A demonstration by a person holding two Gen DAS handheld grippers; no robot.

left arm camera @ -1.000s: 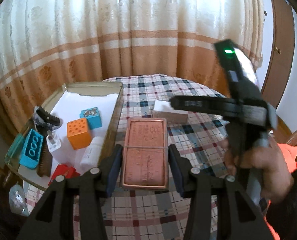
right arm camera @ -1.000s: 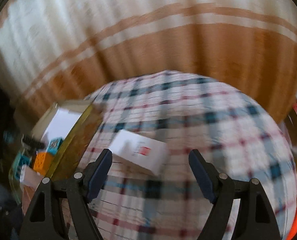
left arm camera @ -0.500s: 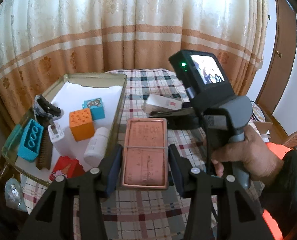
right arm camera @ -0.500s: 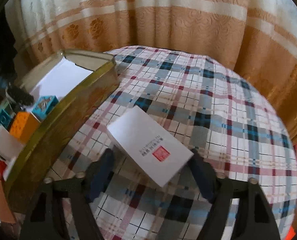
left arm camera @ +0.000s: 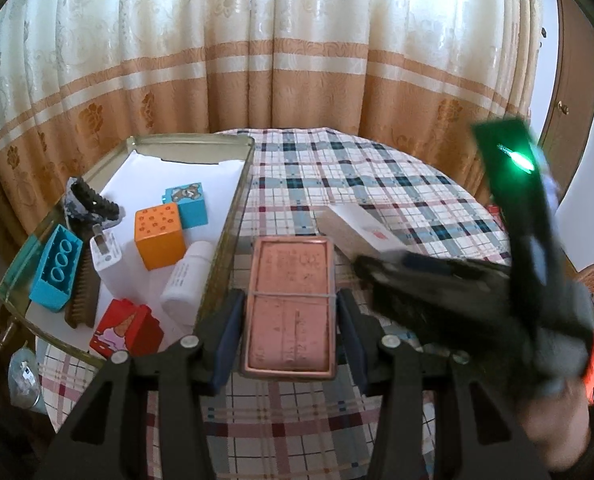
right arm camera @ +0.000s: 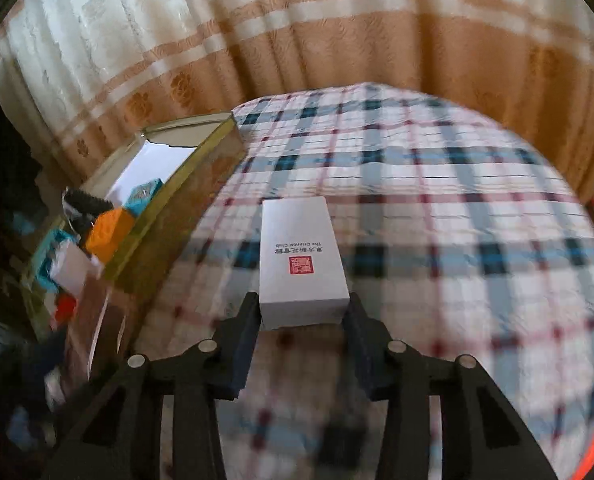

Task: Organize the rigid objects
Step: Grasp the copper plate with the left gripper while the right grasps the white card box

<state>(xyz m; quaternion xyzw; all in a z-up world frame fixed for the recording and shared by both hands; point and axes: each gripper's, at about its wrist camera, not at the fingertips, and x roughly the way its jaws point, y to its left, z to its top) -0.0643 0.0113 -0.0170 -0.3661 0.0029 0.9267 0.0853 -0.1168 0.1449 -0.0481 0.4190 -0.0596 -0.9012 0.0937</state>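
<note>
My left gripper [left arm camera: 289, 316] is shut on a copper-pink flat tin [left arm camera: 289, 306] with a rubber band across it, held just right of the metal tray's rim [left arm camera: 233, 216]. My right gripper [right arm camera: 302, 314] is shut on the near end of a white box [right arm camera: 299, 256] with a red seal, over the checked tablecloth. The box also shows in the left wrist view [left arm camera: 357, 230], with the blurred right gripper body on it.
The tray [right arm camera: 201, 168] holds an orange block [left arm camera: 159, 236], a blue picture cube [left arm camera: 187, 204], a blue brick [left arm camera: 55, 268], a red block [left arm camera: 127, 330], a white bottle [left arm camera: 187, 276], a brush and a black comb. The checked tablecloth [right arm camera: 437, 200] lies in front of curtains.
My right gripper has closed on the white box and turned it lengthwise between the fingers. My left gripper still holds the tin in about the same place.
</note>
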